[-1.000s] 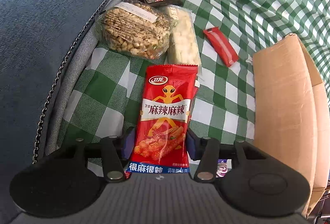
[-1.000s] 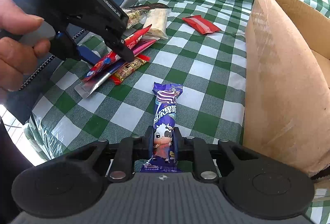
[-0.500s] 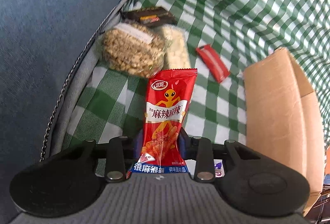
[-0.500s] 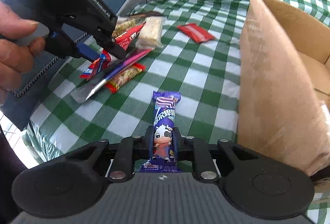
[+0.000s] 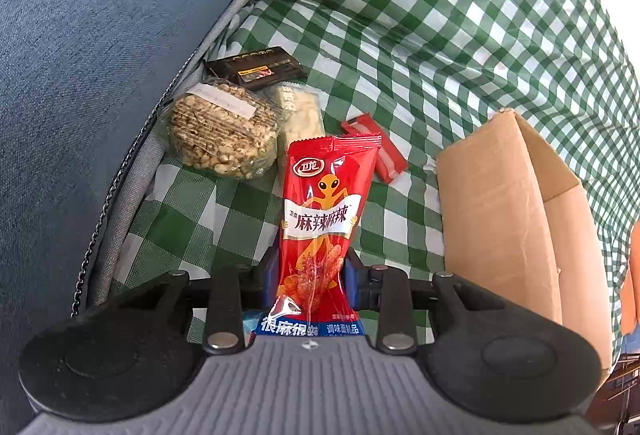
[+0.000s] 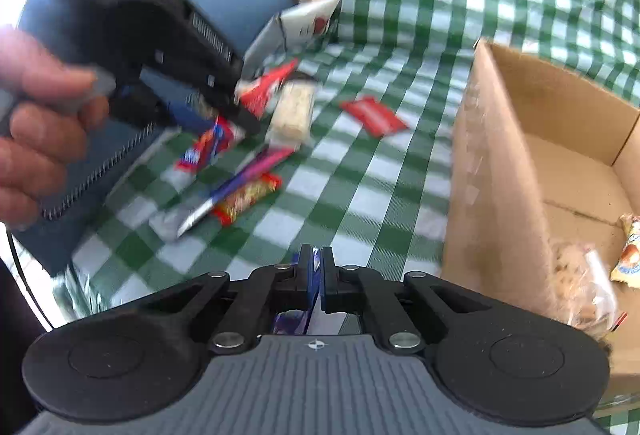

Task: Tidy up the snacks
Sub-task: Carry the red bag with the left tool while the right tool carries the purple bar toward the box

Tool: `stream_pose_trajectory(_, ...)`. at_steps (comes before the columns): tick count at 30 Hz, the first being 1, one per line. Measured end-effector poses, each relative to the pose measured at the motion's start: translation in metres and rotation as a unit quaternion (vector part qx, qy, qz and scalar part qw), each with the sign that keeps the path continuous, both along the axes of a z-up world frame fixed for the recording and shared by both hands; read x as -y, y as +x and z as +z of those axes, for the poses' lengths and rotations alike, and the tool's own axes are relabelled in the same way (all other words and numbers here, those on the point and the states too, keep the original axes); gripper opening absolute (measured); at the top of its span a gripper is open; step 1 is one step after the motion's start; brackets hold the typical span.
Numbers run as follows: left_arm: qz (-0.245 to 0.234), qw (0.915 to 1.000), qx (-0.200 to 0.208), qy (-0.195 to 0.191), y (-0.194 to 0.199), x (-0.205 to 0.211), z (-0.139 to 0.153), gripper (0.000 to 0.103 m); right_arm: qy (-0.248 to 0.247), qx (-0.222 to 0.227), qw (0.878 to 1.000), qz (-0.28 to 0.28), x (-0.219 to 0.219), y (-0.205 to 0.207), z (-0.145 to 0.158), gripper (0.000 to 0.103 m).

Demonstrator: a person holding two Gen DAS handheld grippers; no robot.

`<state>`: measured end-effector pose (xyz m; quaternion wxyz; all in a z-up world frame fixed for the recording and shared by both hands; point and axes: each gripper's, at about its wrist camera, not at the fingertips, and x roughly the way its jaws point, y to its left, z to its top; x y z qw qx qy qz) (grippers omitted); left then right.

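Note:
My left gripper [image 5: 310, 275] is shut on a red spicy-snack packet [image 5: 326, 211] and holds it above the green checked cloth; it also shows in the right wrist view [image 6: 240, 115], blurred. My right gripper [image 6: 315, 275] is shut on a purple snack bar [image 6: 294, 323], seen only edge-on between the fingers. The open cardboard box [image 6: 492, 175] stands just to its right, with a few snacks inside [image 6: 584, 275]. The box also shows in the left wrist view [image 5: 496, 211].
On the cloth lie a round peanut cake [image 5: 222, 133], a white bar [image 5: 302, 113], a dark packet [image 5: 256, 69], a small red packet [image 5: 384, 159], and a pink, purple and yellow pile [image 6: 240, 191]. A blue cushion [image 5: 88, 55] lies at left.
Both grippers have lifted with their snacks. The left packet is pinched narrower. The right gripper rose and the purple bar now hangs below it, almost hidden; the box interior has come into sight.

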<state>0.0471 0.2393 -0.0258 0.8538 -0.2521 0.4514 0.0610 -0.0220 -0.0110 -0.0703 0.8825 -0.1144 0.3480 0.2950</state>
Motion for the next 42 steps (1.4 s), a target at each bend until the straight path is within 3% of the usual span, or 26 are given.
stream_pose_trajectory(2,-0.001,1.0000,-0.001,0.003,-0.001,0.001,0.000,0.036,-0.023,-0.023,0.999,0.003,-0.003,0.001,-0.010,0.004)
stream_pose_trajectory(4,-0.002,1.0000,-0.001,0.002,-0.002,-0.001,0.000,0.036,-0.032,-0.016,0.999,0.002,-0.006,0.000,-0.011,0.021)
stream_pose_trajectory(5,-0.003,1.0000,-0.001,0.004,-0.002,-0.001,0.000,0.036,-0.027,-0.018,0.999,0.004,-0.006,0.000,-0.010,0.037)
stream_pose_trajectory(6,-0.004,1.0000,-0.002,0.006,-0.002,-0.001,0.000,0.036,-0.022,-0.023,0.999,0.004,-0.006,0.001,-0.010,0.045)
stream_pose_trajectory(8,-0.005,0.9999,-0.002,0.009,-0.002,-0.001,0.000,0.036,-0.026,-0.039,0.999,0.007,-0.008,0.004,-0.014,0.048)
stream_pose_trajectory(13,-0.008,0.9999,-0.004,0.013,0.000,-0.001,-0.002,0.036,-0.052,-0.054,0.997,0.011,-0.012,0.003,-0.026,0.047)
stream_pose_trajectory(14,-0.010,0.9998,-0.004,0.014,0.000,0.000,-0.002,0.036,-0.051,-0.053,0.997,0.012,-0.012,0.002,-0.026,0.039)
stream_pose_trajectory(15,-0.012,0.9998,-0.004,0.016,0.001,0.001,-0.002,0.036,-0.048,-0.052,0.997,0.016,-0.012,0.001,-0.026,0.021)
stream_pose_trajectory(16,-0.014,0.9997,-0.003,0.019,0.001,0.002,-0.002,0.036,-0.049,-0.047,0.998,0.017,-0.013,0.000,-0.025,0.017)
stream_pose_trajectory(22,-0.014,0.9996,0.007,0.024,-0.001,0.003,0.002,0.036,-0.038,-0.007,0.999,0.022,-0.010,-0.007,-0.010,0.015)
stream_pose_trajectory(30,-0.002,0.9992,0.032,0.026,-0.007,0.004,0.018,0.036,0.012,0.056,0.998,0.022,0.003,-0.014,0.031,0.015)
stream_pose_trajectory(42,0.020,0.9934,0.107,0.034,-0.029,0.035,0.081,0.036,0.079,0.107,0.991,-0.028,0.037,-0.009,0.076,0.015)
